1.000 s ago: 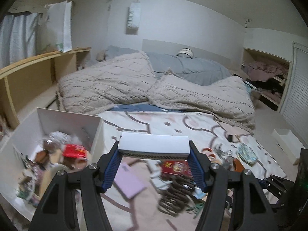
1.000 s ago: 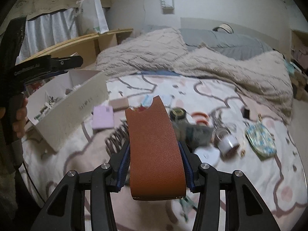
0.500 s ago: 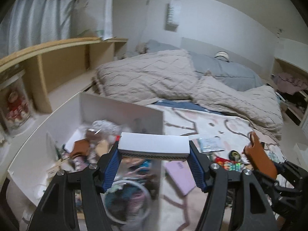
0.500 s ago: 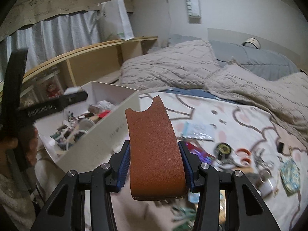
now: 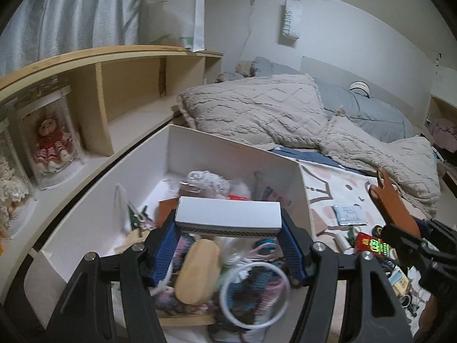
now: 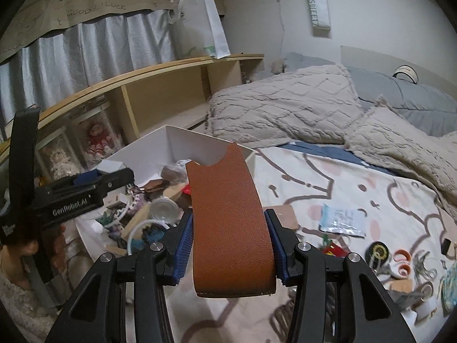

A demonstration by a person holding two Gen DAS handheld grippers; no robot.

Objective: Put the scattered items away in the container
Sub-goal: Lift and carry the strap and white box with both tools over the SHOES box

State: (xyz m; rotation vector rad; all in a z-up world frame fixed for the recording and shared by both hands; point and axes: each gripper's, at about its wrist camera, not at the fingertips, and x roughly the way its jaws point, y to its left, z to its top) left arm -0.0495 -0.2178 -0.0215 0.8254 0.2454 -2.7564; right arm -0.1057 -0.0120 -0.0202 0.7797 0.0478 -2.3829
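Left gripper [image 5: 228,230]: blue ribbed pads clamp the two short ends of a white box [image 5: 228,215], a flat rectangular carton with a dark patterned band along its lower edge. The box hangs level above the container [image 5: 94,200], over its contents.

Right gripper [image 6: 230,250]: its pads close on the long edges of a brown case [image 6: 228,223], a stiff sleeve with pebbled leather grain, a curved face and a semicircular notch in its far end. The case points toward the container, whose near wall lies just beyond it; whether the case is over the rim cannot be told.

Container: an open rectangular box of smooth white board, standing at the bed's edge beside a wooden shelf [image 5: 120,65]. It holds mixed items, including a clear plastic ring [image 5: 255,294], a tan oval piece [image 5: 197,271] and knitted yarn.

Scattered on the printed sheet [image 6: 328,188]: a foil sachet [image 6: 342,220], an orange tape roll [image 6: 401,263] and a round black disc [image 6: 377,250].

A quilted beige blanket [image 6: 300,108] lies bunched behind.
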